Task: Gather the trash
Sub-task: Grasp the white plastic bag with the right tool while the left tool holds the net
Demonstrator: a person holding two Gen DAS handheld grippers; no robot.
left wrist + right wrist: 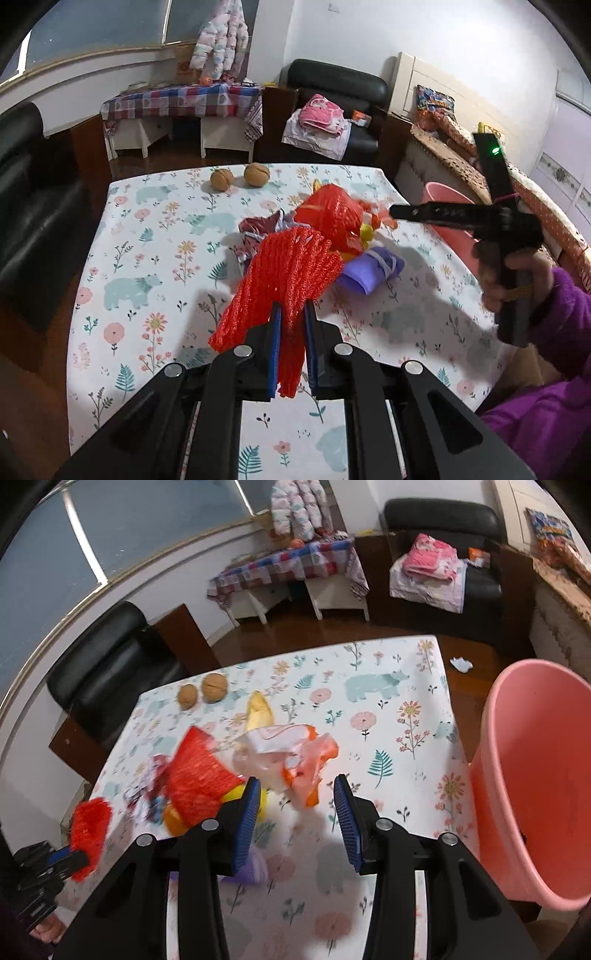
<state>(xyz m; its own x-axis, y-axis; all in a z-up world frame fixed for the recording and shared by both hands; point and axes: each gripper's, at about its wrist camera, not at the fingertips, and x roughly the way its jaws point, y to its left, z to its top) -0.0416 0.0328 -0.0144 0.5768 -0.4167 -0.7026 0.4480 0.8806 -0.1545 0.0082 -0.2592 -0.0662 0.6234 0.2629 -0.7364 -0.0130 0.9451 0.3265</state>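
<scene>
My left gripper (292, 314) is shut on a red foam fruit net (284, 273) and holds it above the floral tablecloth (155, 229); the net also shows at the left of the right wrist view (88, 827). A trash pile lies mid-table: a second red net (328, 214), a purple wrapper (369, 273), a dark red wrapper (258, 229), yellow peel (258, 709). My right gripper (295, 794) is open, just in front of an orange-and-white plastic bag (291, 753). In the left wrist view it (399, 214) reaches in from the right. A pink bucket (535, 782) stands at the table's right edge.
Two walnuts (240, 177) sit near the table's far edge. A black sofa (107, 664) stands left, and an armchair with folded pink clothes (325, 118) beyond. A crumpled tissue (461, 663) lies on the floor. A bed (480, 155) runs along the right.
</scene>
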